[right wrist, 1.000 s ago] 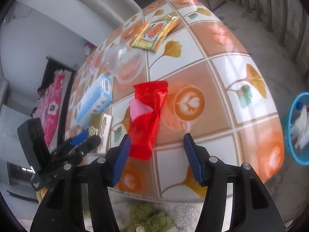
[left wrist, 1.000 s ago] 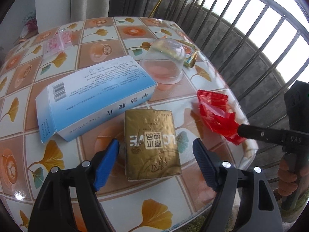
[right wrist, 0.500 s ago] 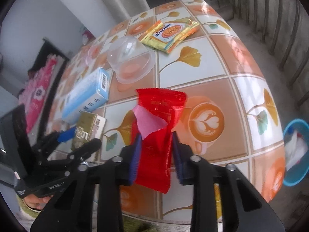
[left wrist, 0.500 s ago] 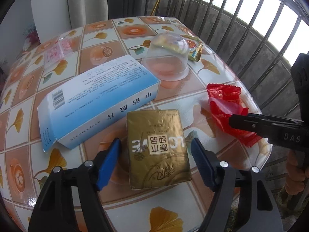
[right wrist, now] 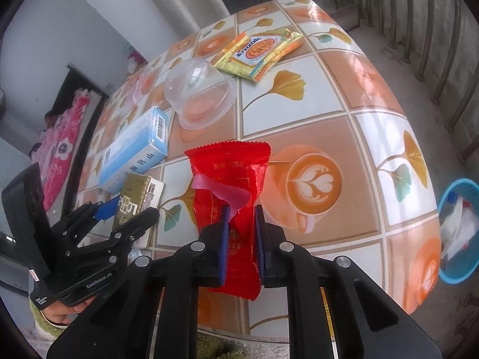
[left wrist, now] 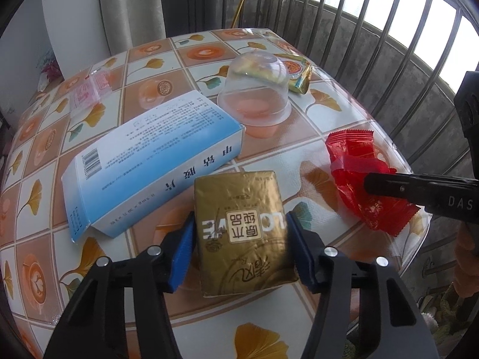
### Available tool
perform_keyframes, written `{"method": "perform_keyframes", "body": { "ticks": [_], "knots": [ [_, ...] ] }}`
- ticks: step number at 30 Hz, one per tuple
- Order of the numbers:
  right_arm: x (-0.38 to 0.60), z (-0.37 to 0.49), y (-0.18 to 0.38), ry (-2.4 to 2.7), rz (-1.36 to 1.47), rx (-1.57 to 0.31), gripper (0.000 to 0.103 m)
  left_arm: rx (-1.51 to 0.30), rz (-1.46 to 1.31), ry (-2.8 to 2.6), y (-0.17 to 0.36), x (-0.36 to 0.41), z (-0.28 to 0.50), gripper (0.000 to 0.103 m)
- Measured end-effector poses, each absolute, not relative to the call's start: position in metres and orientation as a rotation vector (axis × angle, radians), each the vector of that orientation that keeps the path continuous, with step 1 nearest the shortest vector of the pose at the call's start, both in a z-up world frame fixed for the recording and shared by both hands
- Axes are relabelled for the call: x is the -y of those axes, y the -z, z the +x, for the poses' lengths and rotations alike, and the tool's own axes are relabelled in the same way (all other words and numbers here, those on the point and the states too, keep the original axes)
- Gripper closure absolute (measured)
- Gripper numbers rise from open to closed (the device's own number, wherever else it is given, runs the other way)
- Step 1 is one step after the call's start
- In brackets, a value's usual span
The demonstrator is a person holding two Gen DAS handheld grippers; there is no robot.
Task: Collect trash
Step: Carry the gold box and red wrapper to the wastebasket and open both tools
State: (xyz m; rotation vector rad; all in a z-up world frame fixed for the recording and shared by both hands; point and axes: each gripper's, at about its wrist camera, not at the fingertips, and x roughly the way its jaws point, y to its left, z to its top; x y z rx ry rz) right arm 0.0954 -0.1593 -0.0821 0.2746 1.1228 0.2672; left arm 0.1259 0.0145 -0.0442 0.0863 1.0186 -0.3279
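My left gripper (left wrist: 239,239) is shut on a gold foil packet (left wrist: 242,227) that lies on the tiled table (left wrist: 299,125); both blue pads press its sides. My right gripper (right wrist: 242,233) is shut on a red wrapper (right wrist: 230,179) near the table's edge; the wrapper also shows in the left wrist view (left wrist: 356,170). A blue and white box (left wrist: 149,158), an upturned clear plastic cup (left wrist: 254,89) and a yellow snack wrapper (right wrist: 257,51) lie further back on the table.
A pink wrapper (left wrist: 86,92) lies at the table's far left. A blue bin (right wrist: 458,230) holding trash stands on the floor at the right, below the table edge. A metal railing (left wrist: 374,39) runs behind the table.
Both grippers have closed: the left on the gold packet, the right on the red wrapper. Both were open one second ago.
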Motion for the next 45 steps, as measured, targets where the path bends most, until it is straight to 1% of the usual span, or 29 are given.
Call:
{"method": "perform_keyframes", "body": {
  "ticks": [20, 32, 38, 45],
  "knots": [
    [0.184, 0.088, 0.066, -0.262, 0.35, -1.08, 0.09, -0.962, 0.051, 0.351, 0.024, -0.016, 0.119, 0.048],
    [0.204, 0.077, 0.051, -0.227, 0.415, -1.015, 0.09, -0.882, 0.018, 0.428, -0.005, -0.012, 0.126, 0.048],
    [0.238, 0.061, 0.04, -0.181, 0.494, -0.955, 0.091, -0.838, 0.038, 0.499, -0.027, 0.01, 0.13, 0.048],
    [0.302, 0.022, 0.032, -0.046, 0.616, -0.859, 0.091, -0.816, 0.066, 0.673, -0.049, 0.075, 0.135, 0.048]
  ]
}}
